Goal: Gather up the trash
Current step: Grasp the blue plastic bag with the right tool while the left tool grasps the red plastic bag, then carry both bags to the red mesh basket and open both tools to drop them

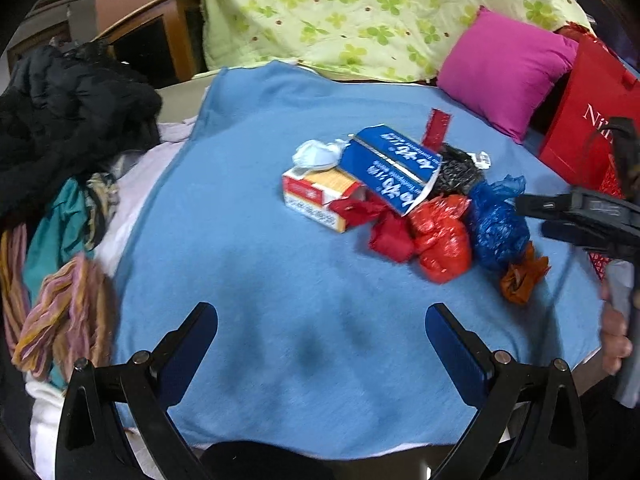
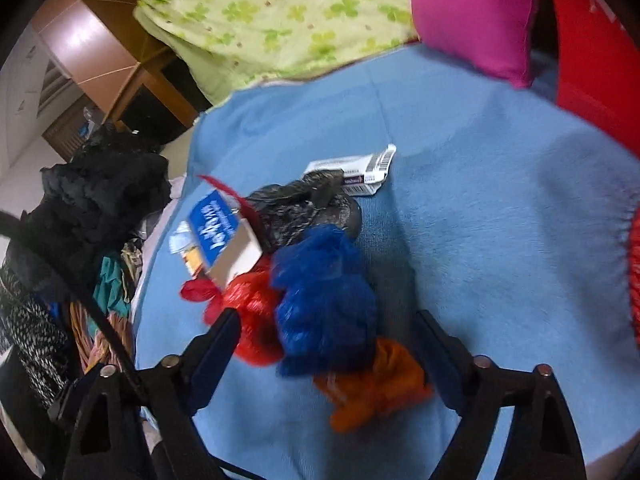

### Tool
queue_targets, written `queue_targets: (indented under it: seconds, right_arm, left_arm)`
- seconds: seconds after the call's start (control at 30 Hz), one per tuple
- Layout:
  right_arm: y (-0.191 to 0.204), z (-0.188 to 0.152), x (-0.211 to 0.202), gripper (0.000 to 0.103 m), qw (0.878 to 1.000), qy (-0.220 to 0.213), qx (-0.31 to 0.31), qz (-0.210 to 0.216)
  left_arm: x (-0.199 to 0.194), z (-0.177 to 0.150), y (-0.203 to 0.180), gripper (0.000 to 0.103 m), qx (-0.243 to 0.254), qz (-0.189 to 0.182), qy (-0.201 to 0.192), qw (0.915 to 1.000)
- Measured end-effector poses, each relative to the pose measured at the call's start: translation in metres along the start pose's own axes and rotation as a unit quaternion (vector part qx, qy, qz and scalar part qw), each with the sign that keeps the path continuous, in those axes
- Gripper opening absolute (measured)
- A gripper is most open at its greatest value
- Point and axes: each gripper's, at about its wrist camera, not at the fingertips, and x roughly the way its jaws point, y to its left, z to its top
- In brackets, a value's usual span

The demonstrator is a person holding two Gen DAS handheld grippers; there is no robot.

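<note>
A heap of trash lies on a blue blanket (image 1: 260,280): a torn blue carton (image 1: 394,168), a red-and-white box (image 1: 320,196), a white tissue (image 1: 316,154), red paper (image 1: 390,236), a red plastic bag (image 1: 440,236), a blue plastic bag (image 1: 496,224), a black bag (image 1: 456,172) and an orange wrapper (image 1: 522,276). My left gripper (image 1: 320,320) is open and empty, well short of the heap. My right gripper (image 2: 328,328) is open, its fingers either side of the blue bag (image 2: 324,300) and orange wrapper (image 2: 372,388); it also shows in the left wrist view (image 1: 532,216).
A red paper shopping bag (image 1: 588,120) stands at the right, beside a magenta pillow (image 1: 504,72). A green flowered quilt (image 1: 360,12) lies behind. Dark and striped clothes (image 1: 68,140) pile up at the left. A white barcode paper (image 2: 360,172) lies beyond the black bag.
</note>
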Motion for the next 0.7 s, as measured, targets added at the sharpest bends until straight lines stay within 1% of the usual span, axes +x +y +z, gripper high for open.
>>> queue_targets:
  seconds: [0.03, 0.07, 0.13, 0.17, 0.23, 0.3, 0.37, 0.43, 0.5, 0.57, 0.7]
  right_arm:
    - [-0.003, 0.003, 0.009, 0.072, 1.0, 0.014, 0.004, -0.004]
    - [-0.005, 0.005, 0.021, 0.069, 0.999, 0.031, 0.011, -0.003]
    - [-0.008, 0.007, 0.034, 0.061, 0.999, 0.048, 0.02, 0.01]
    - [-0.008, 0.008, 0.04, 0.059, 0.998, 0.056, 0.023, 0.018]
    - [-0.008, 0.009, 0.042, 0.055, 0.998, 0.055, 0.028, 0.028]
    - [-0.007, 0.008, 0.037, 0.054, 0.997, 0.048, 0.032, 0.042]
    - [-0.005, 0.008, 0.027, 0.053, 0.998, 0.027, 0.027, 0.045]
    - [-0.005, 0.011, 0.013, 0.053, 0.999, 0.002, 0.021, 0.046]
    - [-0.006, 0.012, -0.004, 0.053, 0.998, -0.027, 0.02, 0.057]
    - [-0.01, 0.012, -0.021, 0.053, 0.997, -0.056, 0.02, 0.055]
    - [-0.017, 0.013, -0.055, 0.053, 0.992, -0.117, 0.016, 0.042]
  left_arm:
    - [0.004, 0.003, -0.003, 0.103, 0.0, -0.009, 0.004, 1.0]
    - [0.008, 0.006, -0.005, 0.103, -0.002, -0.02, 0.009, 0.9998]
    - [0.013, 0.011, -0.01, 0.103, -0.008, -0.036, 0.013, 0.9992]
    - [0.014, 0.011, -0.013, 0.102, -0.008, -0.04, 0.012, 0.9991]
    - [0.018, 0.014, -0.018, 0.099, -0.004, -0.05, 0.012, 0.9987]
    - [0.022, 0.015, -0.023, 0.09, -0.001, -0.06, 0.015, 0.9981]
    - [0.029, 0.018, -0.03, 0.076, 0.003, -0.074, 0.024, 0.997]
    - [0.035, 0.021, -0.035, 0.07, 0.001, -0.086, 0.031, 0.9958]
    - [0.041, 0.025, -0.042, 0.069, -0.005, -0.102, 0.038, 0.994]
    - [0.046, 0.03, -0.05, 0.069, -0.008, -0.115, 0.041, 0.9925]
    - [0.063, 0.04, -0.072, 0.069, -0.014, -0.116, 0.047, 0.992]
